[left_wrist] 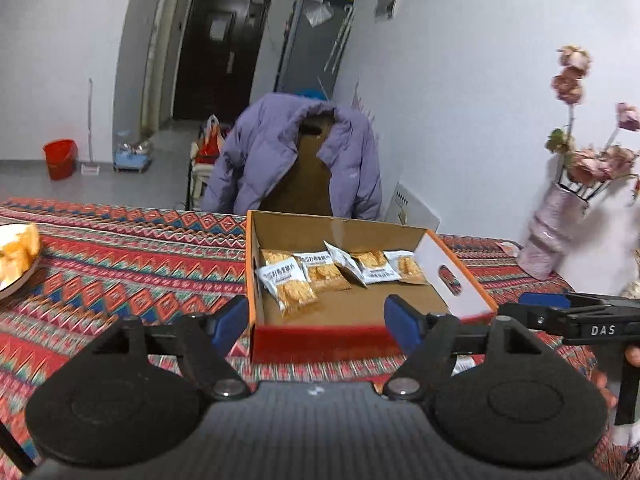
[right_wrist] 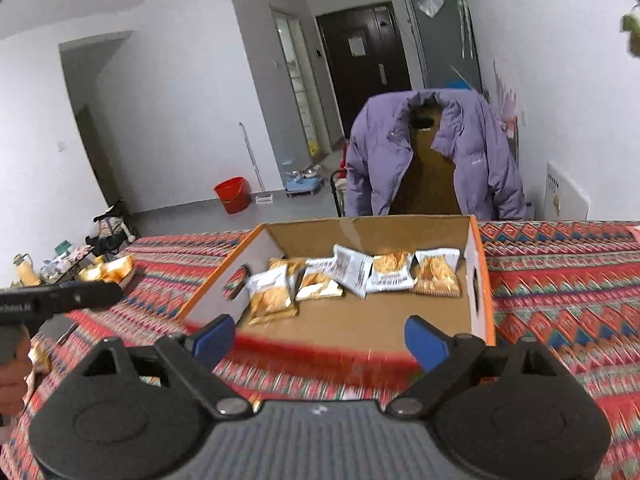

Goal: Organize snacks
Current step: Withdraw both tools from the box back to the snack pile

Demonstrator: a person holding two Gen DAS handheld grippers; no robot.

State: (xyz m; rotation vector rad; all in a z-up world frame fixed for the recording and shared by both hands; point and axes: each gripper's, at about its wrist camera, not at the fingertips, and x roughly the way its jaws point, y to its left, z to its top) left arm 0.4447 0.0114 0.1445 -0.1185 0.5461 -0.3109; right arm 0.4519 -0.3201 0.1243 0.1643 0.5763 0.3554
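Both claws, left and right, gape empty before the snack box.

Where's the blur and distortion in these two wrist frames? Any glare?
Left wrist: the cardboard box's near red wall smears with motion blur, the snack packets stay readable, the plate at the left edge is blown out, and fisheye bends the walls. Right wrist: the same near wall streaks, the tablecloth stays sharp, dark vignette in the corners, no strong glare.
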